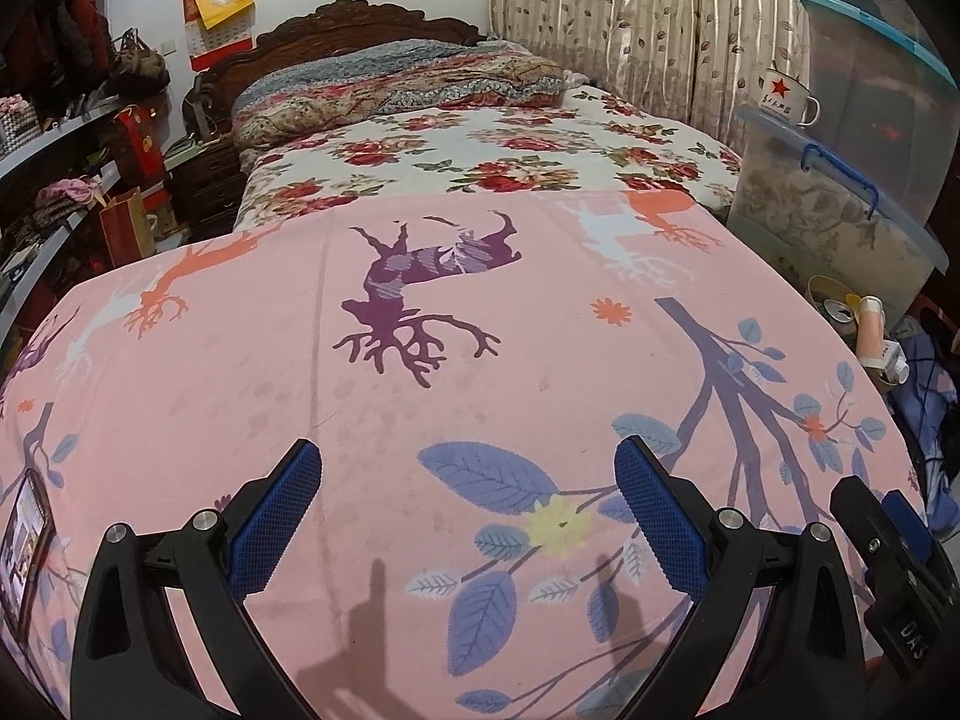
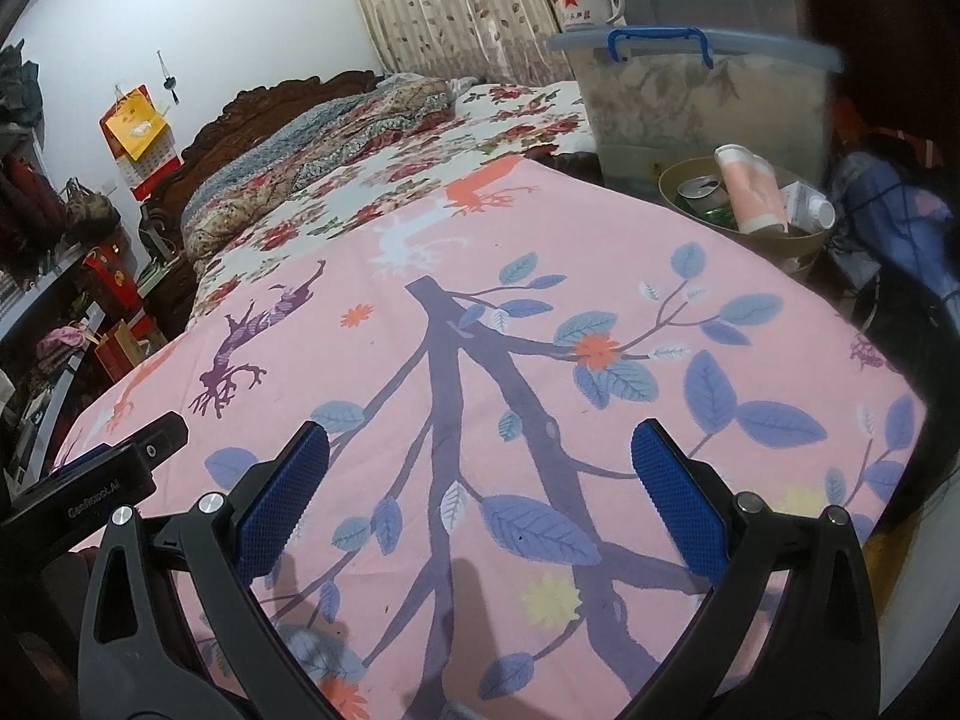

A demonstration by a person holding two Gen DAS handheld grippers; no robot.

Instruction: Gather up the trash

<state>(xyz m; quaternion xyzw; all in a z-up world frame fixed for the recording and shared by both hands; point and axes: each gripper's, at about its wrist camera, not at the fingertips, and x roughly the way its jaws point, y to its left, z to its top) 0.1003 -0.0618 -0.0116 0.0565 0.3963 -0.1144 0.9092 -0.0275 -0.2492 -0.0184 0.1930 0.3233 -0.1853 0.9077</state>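
A round tan bin (image 2: 798,240) stands on the floor past the far right corner of the pink patterned cloth (image 2: 540,360). In it are a green can (image 2: 699,195), a pink tube bottle (image 2: 753,195) and a small white carton (image 2: 810,204). The bin also shows in the left wrist view (image 1: 822,291) at the right edge, with the pink bottle (image 1: 870,330). My left gripper (image 1: 468,468) is open and empty above the pink cloth (image 1: 420,390). My right gripper (image 2: 480,450) is open and empty above the cloth. The left gripper's body (image 2: 102,480) shows at the right view's left edge.
A bed with a floral quilt (image 1: 480,150) lies beyond the cloth. Clear storage boxes (image 1: 840,210) with an enamel mug (image 1: 786,99) on top stand at the right. Cluttered shelves (image 1: 60,180) run along the left. A phone (image 1: 24,552) lies at the cloth's left edge.
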